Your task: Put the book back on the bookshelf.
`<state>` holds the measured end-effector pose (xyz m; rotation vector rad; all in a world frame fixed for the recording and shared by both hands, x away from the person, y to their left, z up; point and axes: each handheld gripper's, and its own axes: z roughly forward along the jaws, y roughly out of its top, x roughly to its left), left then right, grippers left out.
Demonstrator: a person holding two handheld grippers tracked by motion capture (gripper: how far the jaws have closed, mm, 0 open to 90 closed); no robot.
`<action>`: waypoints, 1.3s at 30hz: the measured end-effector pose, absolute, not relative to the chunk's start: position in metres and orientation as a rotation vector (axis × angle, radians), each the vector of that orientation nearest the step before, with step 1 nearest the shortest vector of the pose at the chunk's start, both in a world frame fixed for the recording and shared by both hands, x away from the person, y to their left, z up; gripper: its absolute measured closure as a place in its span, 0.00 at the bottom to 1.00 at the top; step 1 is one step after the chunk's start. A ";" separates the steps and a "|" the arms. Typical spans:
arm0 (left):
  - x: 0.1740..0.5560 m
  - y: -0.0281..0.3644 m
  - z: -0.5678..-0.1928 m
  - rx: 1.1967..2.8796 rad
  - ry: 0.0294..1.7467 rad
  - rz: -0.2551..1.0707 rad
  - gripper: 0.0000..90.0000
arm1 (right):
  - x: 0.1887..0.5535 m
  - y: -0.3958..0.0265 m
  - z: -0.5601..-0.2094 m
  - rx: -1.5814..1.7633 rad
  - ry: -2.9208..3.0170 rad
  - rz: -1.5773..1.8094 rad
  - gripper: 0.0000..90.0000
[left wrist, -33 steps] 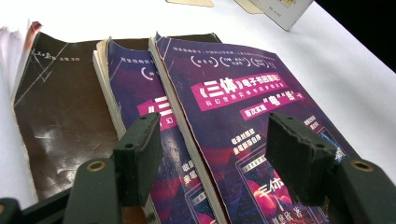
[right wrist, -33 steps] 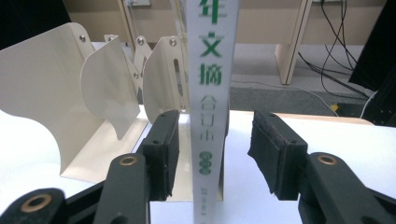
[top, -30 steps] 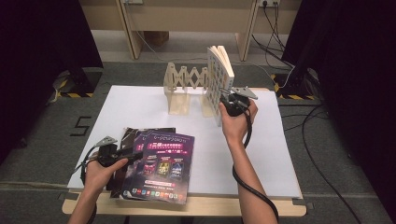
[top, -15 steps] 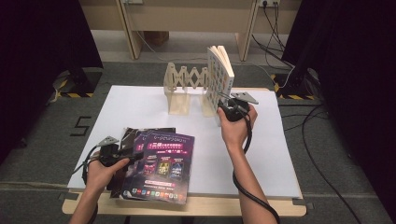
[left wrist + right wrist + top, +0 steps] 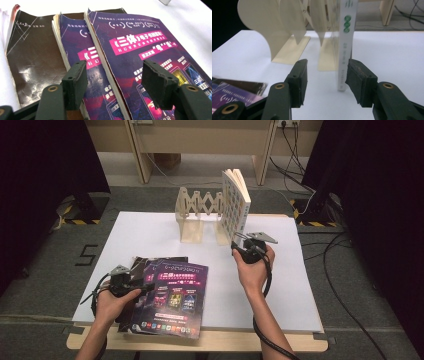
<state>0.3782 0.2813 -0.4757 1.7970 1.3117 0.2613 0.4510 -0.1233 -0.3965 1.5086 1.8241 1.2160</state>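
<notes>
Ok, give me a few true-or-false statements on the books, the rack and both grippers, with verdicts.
1. One book stands upright at the wooden rack. True.
2. The right gripper is clamped on that book's spine. False: its jaws stand open, the spine just beyond them.
3. Three books lie overlapping near the table's front edge. True.
4. The left gripper holds a book in the air. False: its jaws stand open over the flat books.
</notes>
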 end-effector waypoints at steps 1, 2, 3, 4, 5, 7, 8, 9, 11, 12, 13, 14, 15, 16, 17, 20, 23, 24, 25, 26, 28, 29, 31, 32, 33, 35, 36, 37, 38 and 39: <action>0.378 0.281 -0.476 1.802 1.312 0.266 0.41 | 0.450 -0.122 -0.398 1.514 1.838 1.216 0.58; 0.379 0.281 -0.475 1.808 1.308 0.270 0.42 | 0.448 -0.121 -0.399 1.527 1.854 1.218 0.58; 0.379 0.280 -0.475 1.809 1.306 0.268 0.42 | 0.447 -0.120 -0.401 1.531 1.871 1.216 0.59; 0.380 0.279 -0.475 1.811 1.307 0.267 0.42 | 0.447 -0.119 -0.402 1.531 1.891 1.212 0.59; 0.380 0.278 -0.474 1.816 1.303 0.271 0.43 | 0.446 -0.117 -0.404 1.535 1.907 1.215 0.59; 0.382 0.276 -0.473 1.819 1.297 0.276 0.44 | 0.444 -0.113 -0.408 1.546 1.943 1.208 0.59; 0.383 0.274 -0.472 1.821 1.293 0.274 0.45 | 0.443 -0.111 -0.410 1.547 1.964 1.207 0.59; 0.384 0.274 -0.472 1.831 1.293 0.271 0.45 | 0.442 -0.107 -0.413 1.554 1.989 1.210 0.59; 0.388 0.271 -0.474 1.842 1.302 0.269 0.46 | 0.441 -0.101 -0.417 1.554 2.019 1.203 0.59; 0.389 0.269 -0.475 1.841 1.309 0.271 0.46 | 0.441 -0.098 -0.421 1.553 2.047 1.204 0.59; 0.391 0.268 -0.476 1.850 1.315 0.269 0.46 | 0.440 -0.095 -0.422 1.558 2.059 1.205 0.59; 0.392 0.267 -0.477 1.851 1.314 0.264 0.47 | 0.440 -0.091 -0.425 1.556 2.086 1.201 0.59; 0.394 0.266 -0.478 1.854 1.320 0.250 0.47 | 0.440 -0.089 -0.427 1.555 2.104 1.198 0.59; 0.394 0.266 -0.479 1.856 1.322 0.246 0.48 | 0.439 -0.085 -0.431 1.567 2.131 1.212 0.59; 0.395 0.265 -0.480 1.854 1.322 0.241 0.48 | 0.439 -0.084 -0.433 1.567 2.146 1.220 0.59; 0.396 0.264 -0.479 1.854 1.333 0.238 0.49 | 0.438 -0.074 -0.443 1.583 2.200 1.205 0.59; 0.397 0.264 -0.479 1.851 1.340 0.230 0.50 | 0.437 -0.067 -0.450 1.594 2.241 1.187 0.59; 0.397 0.264 -0.480 1.850 1.342 0.231 0.50 | 0.437 -0.064 -0.453 1.598 2.267 1.171 0.59; 0.397 0.264 -0.480 1.849 1.340 0.229 0.51 | 0.437 -0.062 -0.455 1.608 2.282 1.168 0.59; 0.397 0.264 -0.480 1.845 1.339 0.218 0.51 | 0.437 -0.059 -0.458 1.616 2.307 1.172 0.59; 0.397 0.264 -0.480 1.846 1.339 0.207 0.52 | 0.436 -0.055 -0.463 1.615 2.333 1.156 0.59; 0.396 0.263 -0.480 1.843 1.341 0.207 0.52 | 0.435 -0.054 -0.464 1.618 2.342 1.155 0.59; 0.396 0.263 -0.480 1.840 1.342 0.193 0.53 | 0.435 -0.051 -0.468 1.620 2.357 1.154 0.59; 0.396 0.262 -0.480 1.840 1.341 0.188 0.53 | 0.434 -0.049 -0.470 1.630 2.368 1.149 0.59; 0.396 0.262 -0.480 1.840 1.340 0.180 0.54 | 0.434 -0.049 -0.470 1.623 2.375 1.148 0.59; 0.396 0.262 -0.480 1.840 1.343 0.177 0.54 | 0.433 -0.046 -0.473 1.629 2.397 1.147 0.59; 0.396 0.262 -0.480 1.836 1.346 0.181 0.54 | 0.433 -0.045 -0.475 1.635 2.400 1.145 0.59; 0.396 0.263 -0.480 1.833 1.347 0.177 0.55 | 0.433 -0.045 -0.476 1.634 2.400 1.145 0.59; 0.396 0.264 -0.480 1.827 1.350 0.172 0.56 | 0.432 -0.044 -0.477 1.637 2.407 1.140 0.59; 0.397 0.265 -0.481 1.820 1.353 0.168 0.56 | 0.432 -0.043 -0.479 1.642 2.414 1.143 0.58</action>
